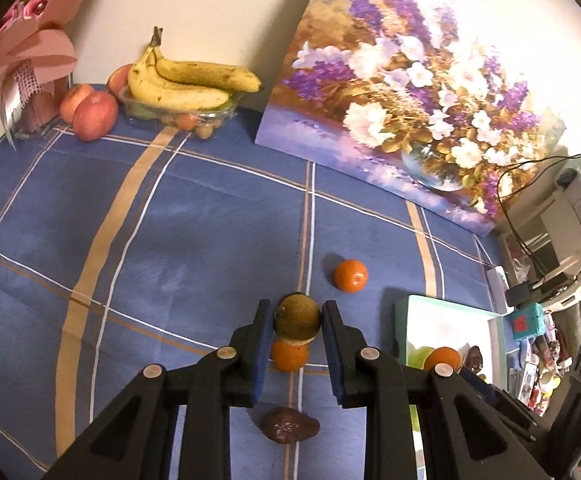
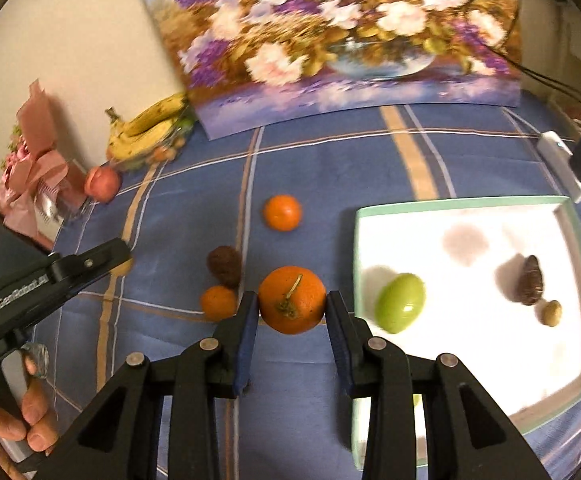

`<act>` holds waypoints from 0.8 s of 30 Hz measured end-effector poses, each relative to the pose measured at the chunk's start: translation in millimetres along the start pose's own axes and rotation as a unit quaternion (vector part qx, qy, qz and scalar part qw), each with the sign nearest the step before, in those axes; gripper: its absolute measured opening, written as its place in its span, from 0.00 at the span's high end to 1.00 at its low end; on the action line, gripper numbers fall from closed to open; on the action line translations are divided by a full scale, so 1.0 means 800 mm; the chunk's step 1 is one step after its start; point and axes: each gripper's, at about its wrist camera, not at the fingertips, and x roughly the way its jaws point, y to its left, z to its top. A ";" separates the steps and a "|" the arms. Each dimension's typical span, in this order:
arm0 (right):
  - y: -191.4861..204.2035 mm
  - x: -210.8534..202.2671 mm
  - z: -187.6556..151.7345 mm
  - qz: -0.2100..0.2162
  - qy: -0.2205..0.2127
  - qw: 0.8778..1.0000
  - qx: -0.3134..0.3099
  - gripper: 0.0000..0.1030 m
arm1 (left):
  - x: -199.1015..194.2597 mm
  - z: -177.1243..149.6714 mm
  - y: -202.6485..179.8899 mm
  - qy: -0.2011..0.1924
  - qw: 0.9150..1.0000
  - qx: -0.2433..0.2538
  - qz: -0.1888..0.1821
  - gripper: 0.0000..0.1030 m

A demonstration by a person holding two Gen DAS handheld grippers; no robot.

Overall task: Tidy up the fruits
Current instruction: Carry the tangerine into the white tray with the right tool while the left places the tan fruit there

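My left gripper [image 1: 295, 320] is shut on a round yellow-brown fruit [image 1: 296, 319], held above the blue checked cloth. Below it lie a small orange [image 1: 289, 355], a dark brown fruit [image 1: 289, 425] and another orange [image 1: 351, 275]. My right gripper [image 2: 291, 300] is shut on a large orange [image 2: 291, 299] just left of the white tray [image 2: 562, 394]. The tray holds a green fruit [image 2: 400, 308], a dark brown fruit [image 2: 530, 286] and a small tan fruit [image 2: 550, 313]. The left gripper also shows in the right wrist view [image 2: 124, 258].
Bananas [image 1: 186, 80] in a clear container and red apples [image 1: 94, 115] sit at the back by the wall. A pink gift bouquet [image 1: 30, 64] stands at the far left. A flower painting [image 1: 402, 92] leans on the wall. Cables and clutter lie off the right edge.
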 end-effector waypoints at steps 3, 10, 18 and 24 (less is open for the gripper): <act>-0.012 -0.003 0.002 -0.002 -0.004 1.000 0.012 0.65 | -0.003 -0.003 -0.008 -0.002 1.000 0.009 0.002 0.74; -0.041 -0.005 0.005 -0.006 -0.004 0.999 0.039 0.65 | 0.002 -0.014 -0.029 0.012 1.000 0.022 -0.013 0.74; -0.123 -0.015 0.012 -0.085 -0.009 0.990 0.109 0.65 | 0.015 -0.034 -0.080 0.039 0.996 0.069 -0.028 0.74; -0.177 -0.038 0.013 -0.123 -0.025 0.980 0.157 0.65 | 0.029 -0.061 -0.137 0.063 0.989 0.124 -0.047 0.74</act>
